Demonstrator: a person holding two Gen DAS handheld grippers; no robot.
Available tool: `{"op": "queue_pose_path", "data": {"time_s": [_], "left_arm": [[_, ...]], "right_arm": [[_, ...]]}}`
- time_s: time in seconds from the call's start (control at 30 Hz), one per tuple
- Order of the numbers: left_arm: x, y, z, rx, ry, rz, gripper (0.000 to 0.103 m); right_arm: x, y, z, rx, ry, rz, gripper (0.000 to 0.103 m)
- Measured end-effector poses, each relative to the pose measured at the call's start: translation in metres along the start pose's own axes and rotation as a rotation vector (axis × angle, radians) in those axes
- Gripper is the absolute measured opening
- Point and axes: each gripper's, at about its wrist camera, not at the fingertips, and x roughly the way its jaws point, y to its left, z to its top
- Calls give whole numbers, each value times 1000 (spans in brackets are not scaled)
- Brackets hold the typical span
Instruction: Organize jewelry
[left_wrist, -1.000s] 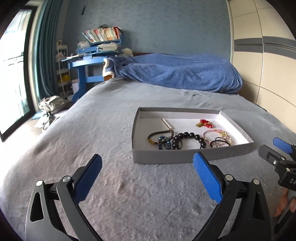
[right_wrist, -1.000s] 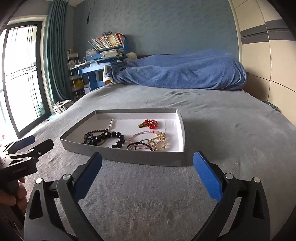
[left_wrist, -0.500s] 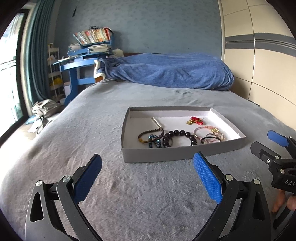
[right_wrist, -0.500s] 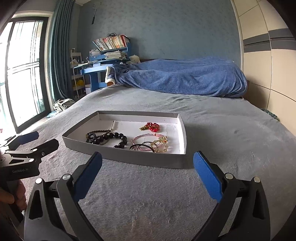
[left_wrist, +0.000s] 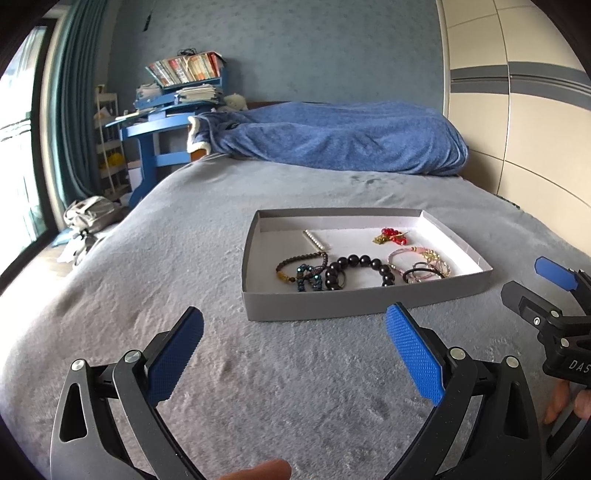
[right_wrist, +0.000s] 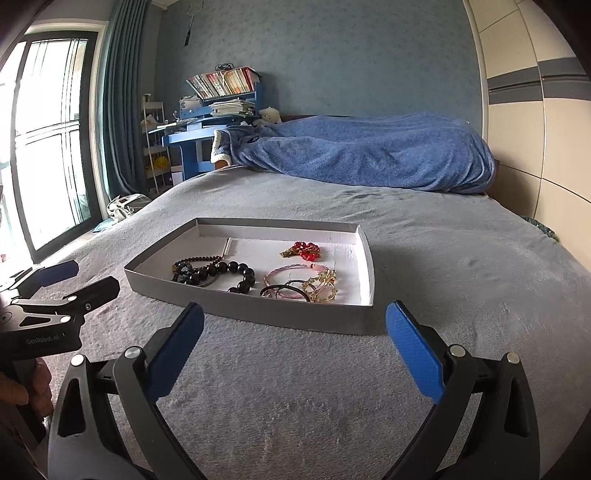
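A shallow grey cardboard tray (left_wrist: 354, 302) (right_wrist: 280, 314) lies on the grey bed. It holds several pieces: a black bead bracelet (left_wrist: 364, 267) (right_wrist: 221, 271), a brown bead bracelet (left_wrist: 301, 262), a red bead piece (left_wrist: 393, 234) (right_wrist: 306, 250), pink and gold bracelets (left_wrist: 424, 260) (right_wrist: 310, 282) and a pearl strand (left_wrist: 316, 240). My left gripper (left_wrist: 295, 350) is open and empty, in front of the tray. My right gripper (right_wrist: 295, 350) is open and empty, also short of the tray. Each gripper shows at the edge of the other's view.
A blue blanket (left_wrist: 332, 140) is heaped at the bed's far end. A blue desk with books (left_wrist: 173, 110) stands beyond on the left, by a window with curtains (right_wrist: 55, 140). A bag (left_wrist: 90, 214) lies on the floor. A wardrobe (left_wrist: 517, 110) is at right.
Both grippers have lowered and tilted up a little, so the tray looks flatter. Both stay open and empty. The jewelry has not moved.
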Motion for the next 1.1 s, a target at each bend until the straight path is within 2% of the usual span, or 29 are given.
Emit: {"op": "queue_pose_path", "data": {"time_s": [1.1], "left_arm": [[2,-3,-1,25,9,-8,98]], "right_arm": [[1,4,-2,-6,6,4,97]]}}
